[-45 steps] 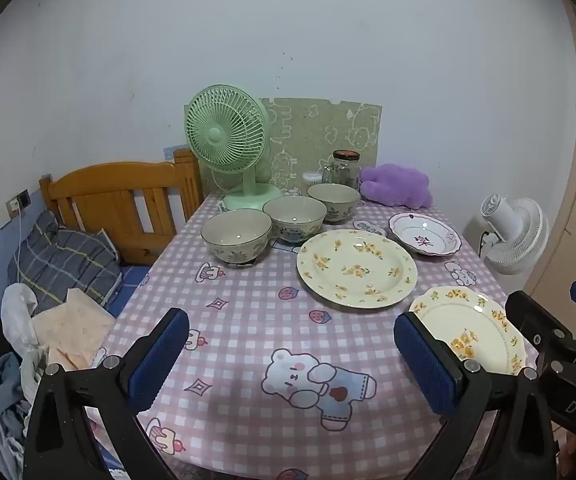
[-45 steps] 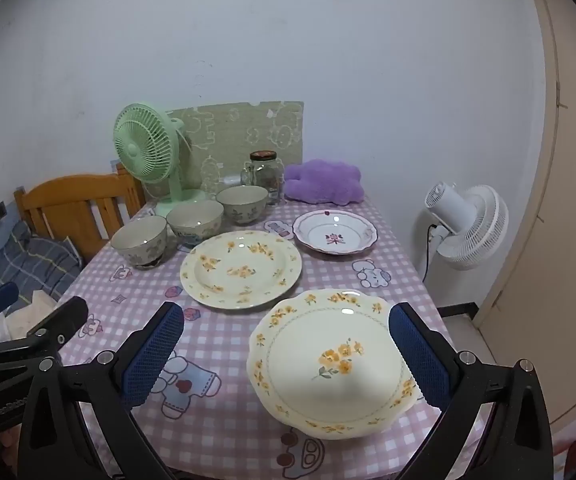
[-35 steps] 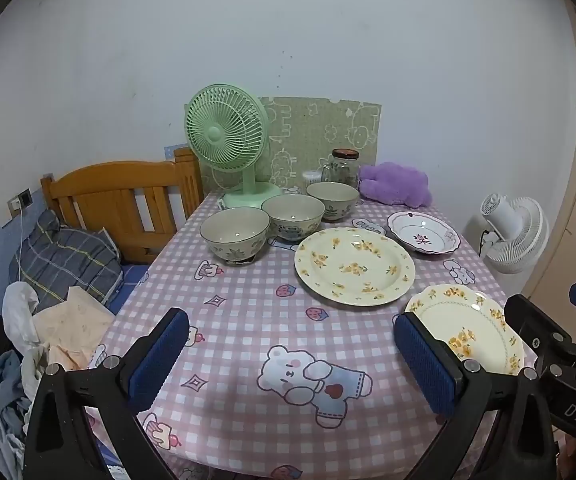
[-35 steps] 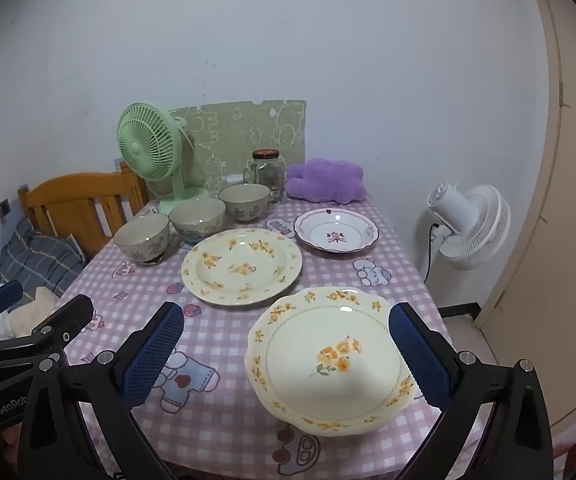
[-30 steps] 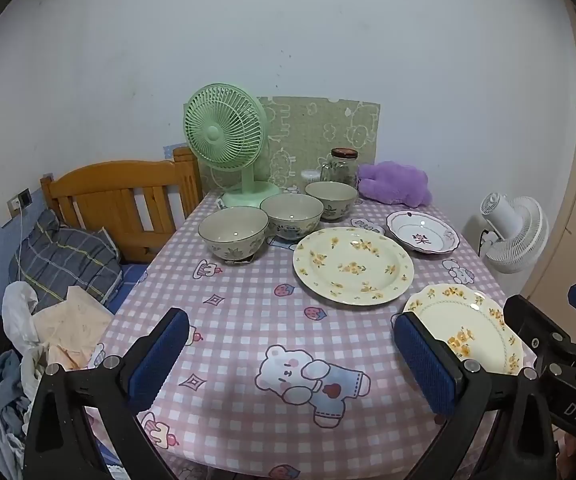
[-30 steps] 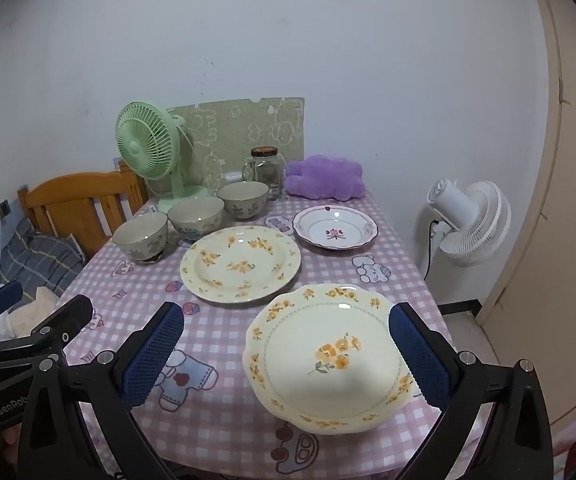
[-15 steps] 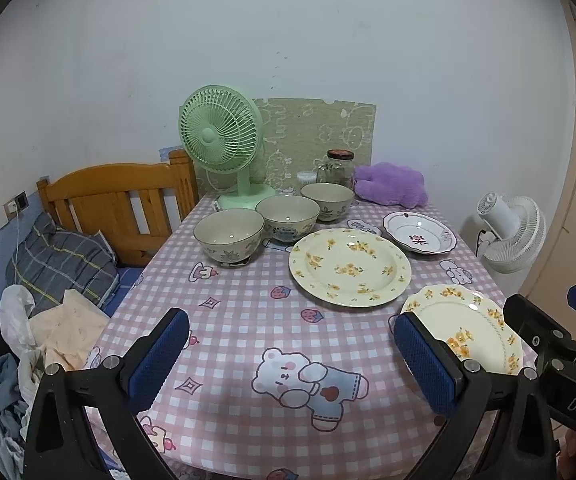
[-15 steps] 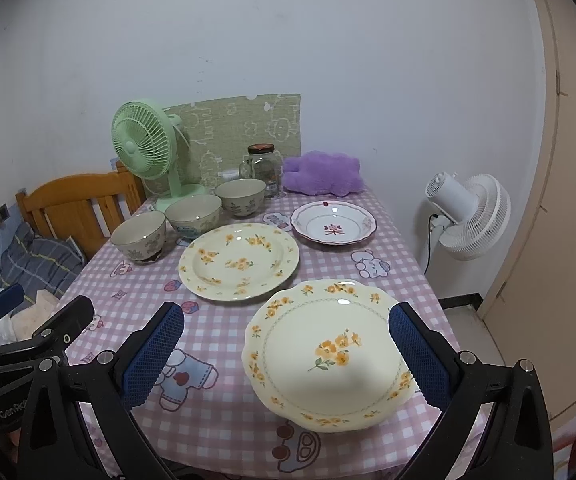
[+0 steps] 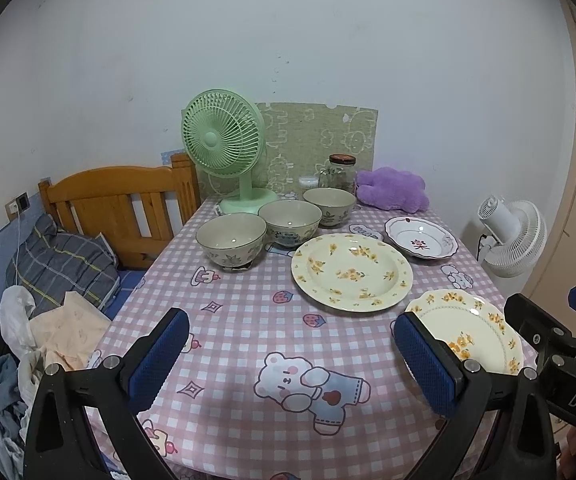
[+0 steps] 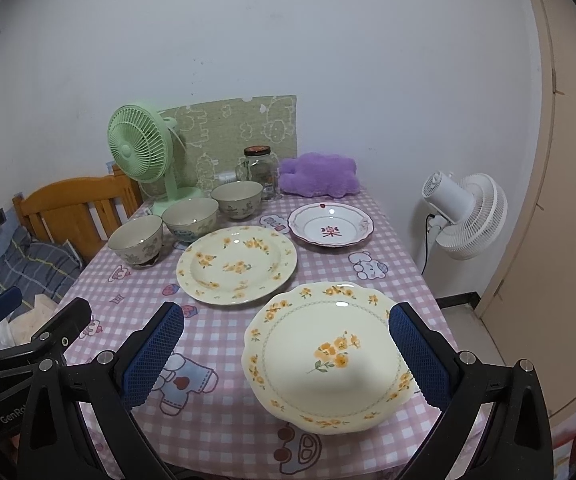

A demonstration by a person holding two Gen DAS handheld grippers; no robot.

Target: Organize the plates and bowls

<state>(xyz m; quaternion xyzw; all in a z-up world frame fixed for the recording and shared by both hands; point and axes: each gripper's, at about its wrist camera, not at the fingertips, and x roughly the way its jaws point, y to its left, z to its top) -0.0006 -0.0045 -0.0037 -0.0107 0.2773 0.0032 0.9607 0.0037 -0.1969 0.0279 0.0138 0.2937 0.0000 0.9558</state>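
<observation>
Three beige bowls stand in a diagonal row: near [image 9: 231, 241], middle [image 9: 290, 223], far [image 9: 329, 206]. A round yellow-flowered plate [image 9: 352, 272] lies mid-table. A scalloped yellow-flowered plate [image 10: 330, 354] lies at the front right. A white plate with a red motif [image 10: 331, 230] lies behind. My left gripper [image 9: 288, 354] is open and empty above the front edge. My right gripper [image 10: 285, 352] is open and empty, its jaws either side of the scalloped plate, above it.
A pink checked tablecloth [image 9: 239, 320] covers the table. A green fan [image 9: 225, 148], a glass jar [image 9: 340, 174] and a purple plush [image 9: 394, 190] stand at the back. A wooden bed frame [image 9: 115, 204] is left, a white floor fan [image 10: 466, 212] right.
Both grippers have drifted slightly back and up, so the table sits a little lower in view. Both stay open. No dish has moved.
</observation>
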